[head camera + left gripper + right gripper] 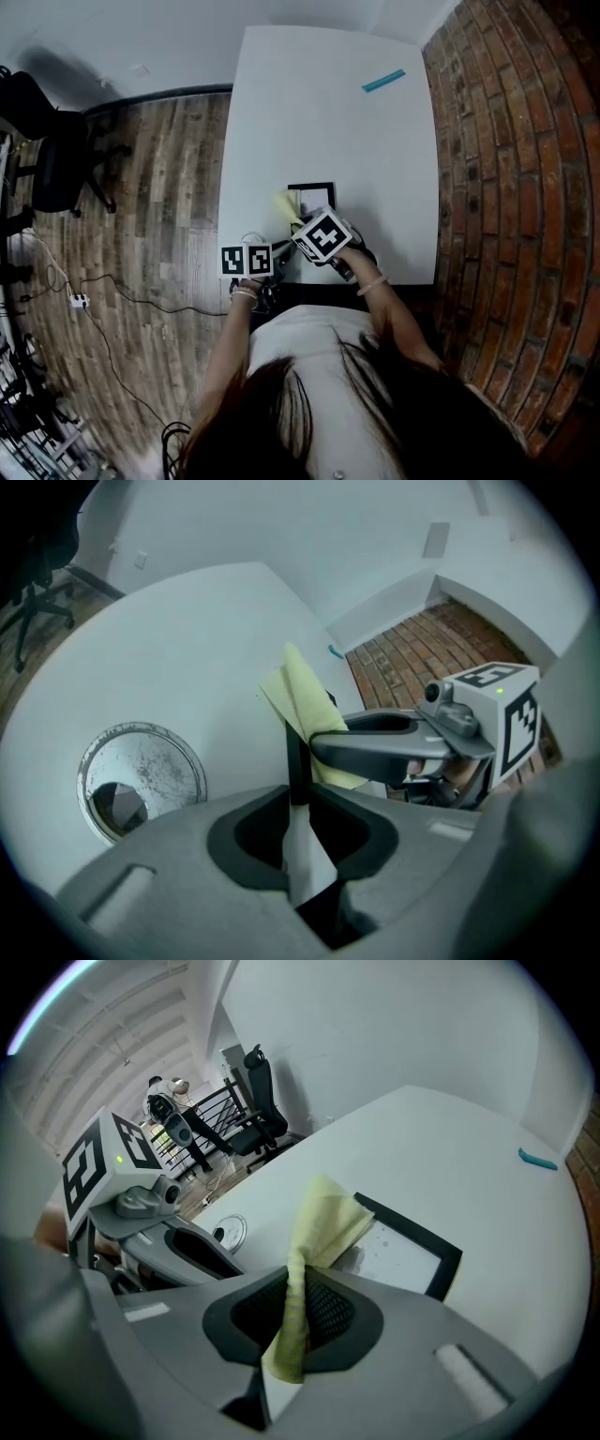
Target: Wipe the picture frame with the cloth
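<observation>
The black picture frame point(312, 198) lies near the front edge of the white table point(328, 122); in the right gripper view the frame point(405, 1247) shows its pale glass. My left gripper point(298, 803) is shut on the frame's near edge, a black strip standing between its jaws. My right gripper point(286, 1321) is shut on the yellow cloth point(323, 1218), which bunches up over the frame's left part. In the head view the cloth point(289, 204) sits just left of the frame, with the right gripper point(305, 225) at it and the left gripper point(279, 253) beside it.
A round metal cable cap point(141, 775) is set into the table left of the grippers. A small blue item point(384, 81) lies at the table's far right. A brick wall point(506, 187) runs along the right; an office chair point(56, 150) stands on the wood floor at left.
</observation>
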Tool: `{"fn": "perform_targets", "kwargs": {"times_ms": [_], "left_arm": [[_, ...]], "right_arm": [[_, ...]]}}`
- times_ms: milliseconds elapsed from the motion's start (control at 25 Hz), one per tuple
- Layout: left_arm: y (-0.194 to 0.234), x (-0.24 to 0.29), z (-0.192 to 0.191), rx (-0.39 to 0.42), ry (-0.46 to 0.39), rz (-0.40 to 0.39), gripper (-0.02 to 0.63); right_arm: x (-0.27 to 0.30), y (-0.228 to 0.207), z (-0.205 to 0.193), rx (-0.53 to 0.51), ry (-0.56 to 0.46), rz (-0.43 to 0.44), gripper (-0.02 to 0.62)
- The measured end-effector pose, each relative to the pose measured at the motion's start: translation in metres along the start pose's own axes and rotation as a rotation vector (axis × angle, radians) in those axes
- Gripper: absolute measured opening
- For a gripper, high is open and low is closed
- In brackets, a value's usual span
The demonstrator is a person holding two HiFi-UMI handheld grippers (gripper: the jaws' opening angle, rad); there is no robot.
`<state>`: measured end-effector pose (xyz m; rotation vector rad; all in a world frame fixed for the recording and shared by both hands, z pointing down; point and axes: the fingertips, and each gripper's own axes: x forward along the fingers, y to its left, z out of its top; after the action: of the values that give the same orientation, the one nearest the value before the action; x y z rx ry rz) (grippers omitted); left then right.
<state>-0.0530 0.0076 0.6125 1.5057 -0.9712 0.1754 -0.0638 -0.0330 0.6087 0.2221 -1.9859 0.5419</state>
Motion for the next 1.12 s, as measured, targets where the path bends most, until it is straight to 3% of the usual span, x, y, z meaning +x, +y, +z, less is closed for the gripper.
{"fn": "perform_targets", "kwargs": {"times_ms": [1120], "left_arm": [[-0.001,0.001,0.001,0.004,0.0,-0.003,0.069]], "right_arm": [[0.001,-0.016,0.018,0.04,-0.049,-0.045,0.034]]}}
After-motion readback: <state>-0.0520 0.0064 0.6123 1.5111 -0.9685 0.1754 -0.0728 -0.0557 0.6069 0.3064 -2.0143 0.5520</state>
